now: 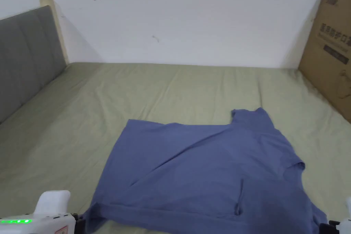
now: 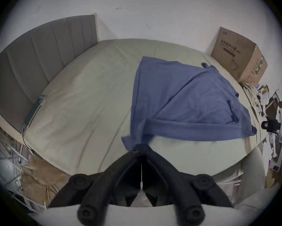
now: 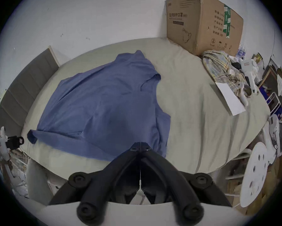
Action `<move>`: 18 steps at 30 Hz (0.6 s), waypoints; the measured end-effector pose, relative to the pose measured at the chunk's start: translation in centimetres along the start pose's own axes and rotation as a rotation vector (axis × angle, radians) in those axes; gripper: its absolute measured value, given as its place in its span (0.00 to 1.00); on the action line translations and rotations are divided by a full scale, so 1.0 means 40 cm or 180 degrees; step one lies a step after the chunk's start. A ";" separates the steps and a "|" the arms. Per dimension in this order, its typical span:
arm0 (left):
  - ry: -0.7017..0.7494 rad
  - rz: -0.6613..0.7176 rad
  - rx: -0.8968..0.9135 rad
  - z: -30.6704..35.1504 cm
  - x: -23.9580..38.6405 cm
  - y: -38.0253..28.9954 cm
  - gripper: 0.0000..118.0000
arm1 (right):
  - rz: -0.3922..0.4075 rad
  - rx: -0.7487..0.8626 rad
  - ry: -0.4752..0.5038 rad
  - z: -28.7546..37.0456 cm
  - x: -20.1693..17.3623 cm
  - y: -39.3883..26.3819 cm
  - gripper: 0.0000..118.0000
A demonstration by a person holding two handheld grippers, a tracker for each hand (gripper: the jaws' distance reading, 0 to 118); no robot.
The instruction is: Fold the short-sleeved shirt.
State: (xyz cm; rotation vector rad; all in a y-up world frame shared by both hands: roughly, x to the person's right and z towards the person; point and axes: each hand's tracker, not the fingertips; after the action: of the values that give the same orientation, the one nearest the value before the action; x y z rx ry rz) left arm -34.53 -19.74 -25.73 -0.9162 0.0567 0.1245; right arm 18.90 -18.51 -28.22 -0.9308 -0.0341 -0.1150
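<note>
1. Green bedsheet (image 1: 192, 87) is stretching from the near edge toward a white wall; both tongs are working at that near edge.
2. Left gripper (image 2: 141, 145) is pinching the blue shirt (image 1: 205, 166) by its near-left corner, jaws pressed together; right gripper (image 3: 140, 144) is looking closed on the near-right hem.
3. Shirt is lying spread but creased mid-bed; uneven pulling is likely to skew it, or a thin hold may slip.
4. Cardboard box (image 1: 330, 42) is standing far right.
</note>
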 end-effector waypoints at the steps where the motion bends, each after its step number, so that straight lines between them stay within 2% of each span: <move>1: -0.0023 0.0098 -0.0066 -0.004 -0.009 -0.005 0.00 | 0.0000 -0.0021 0.0010 -0.008 -0.004 -0.007 0.01; 5: -0.0017 0.0262 0.0015 -0.015 -0.029 -0.004 0.00 | -0.0040 -0.0115 0.0036 -0.031 -0.007 -0.020 0.01; 6: -0.0014 0.0268 -0.0018 -0.026 -0.033 0.006 0.12 | -0.0056 -0.0124 0.0038 -0.034 -0.007 -0.020 0.01; 8: 0.0045 0.0236 -0.0049 -0.060 -0.040 0.021 0.74 | -0.0104 -0.0149 0.0086 -0.041 0.000 -0.017 0.01; 9: 0.0062 0.0211 -0.0056 -0.073 -0.042 0.026 0.92 | -0.0115 -0.0153 0.0100 -0.042 0.000 -0.015 0.01; 10: 0.0078 0.0174 -0.0020 -0.079 -0.042 0.037 0.94 | -0.0110 -0.0149 0.0103 -0.043 -0.003 -0.015 0.01; 13: -0.0005 0.0139 0.0027 -0.126 -0.045 0.054 0.93 | -0.0027 -0.0173 0.0051 -0.053 -0.004 -0.014 0.01; 14: -0.0111 0.0156 -0.0056 -0.147 -0.044 0.056 0.87 | -0.0020 -0.0188 0.0040 -0.058 -0.003 -0.014 0.01; 15: -0.0157 0.0245 -0.0220 -0.163 -0.042 0.054 0.66 | -0.0033 -0.0204 0.0026 -0.059 0.001 -0.015 0.01; 16: -0.0201 0.0294 -0.0329 -0.182 -0.040 0.050 0.16 | -0.0080 -0.0228 0.0004 -0.060 0.006 -0.018 0.01; 17: -0.0208 0.0250 -0.0437 -0.203 -0.035 0.043 0.03 | -0.0141 -0.0238 0.0004 -0.059 0.013 -0.021 0.01; 18: -0.0043 0.0195 -0.0389 -0.204 -0.032 0.041 0.03 | -0.0187 -0.0237 0.0023 -0.056 0.019 -0.023 0.01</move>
State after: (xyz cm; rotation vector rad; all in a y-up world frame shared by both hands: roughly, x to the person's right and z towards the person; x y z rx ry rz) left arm -35.96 -25.35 -31.84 -1.0360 0.0651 0.1928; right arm 19.52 -20.91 -28.75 -1.0039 -0.0509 -0.1751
